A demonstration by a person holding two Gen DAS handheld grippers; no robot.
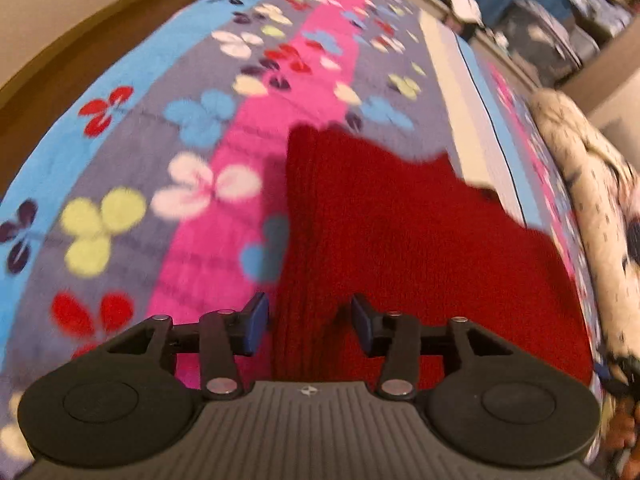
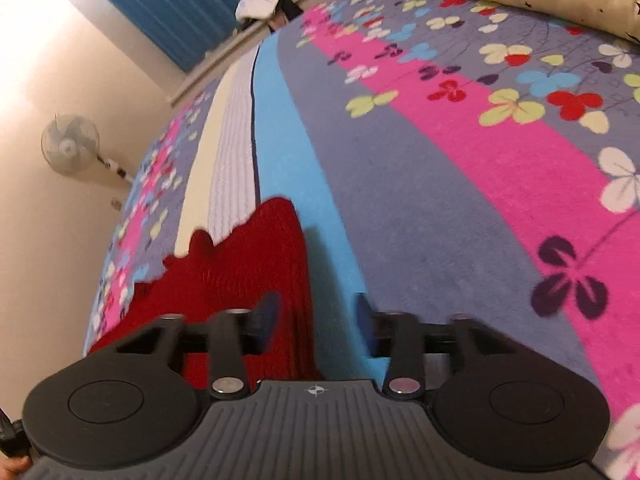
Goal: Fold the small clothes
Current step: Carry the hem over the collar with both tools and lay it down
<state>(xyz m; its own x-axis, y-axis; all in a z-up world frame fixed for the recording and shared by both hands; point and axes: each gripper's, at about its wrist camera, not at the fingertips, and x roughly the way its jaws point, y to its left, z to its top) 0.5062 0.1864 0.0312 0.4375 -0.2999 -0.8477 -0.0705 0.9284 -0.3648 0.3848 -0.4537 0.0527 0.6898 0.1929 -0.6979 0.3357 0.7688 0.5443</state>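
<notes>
Between both open tongs [image 1: 310, 326] [image 2: 318, 322], red garment [image 1: 400, 220] edges.

No words, numbers or brand names can be read anywhere. The only sign is a small crosshair-like mark at six o'clock on the ribbed body of the left gripper [image 1: 308, 326] and right gripper [image 2: 318, 322].

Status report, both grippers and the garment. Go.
Left gripper open, straddling red knitted garment's edge. Right gripper open at its opposite edge. Garment flat on flowered fleece blanket. Nothing in the way.
</notes>
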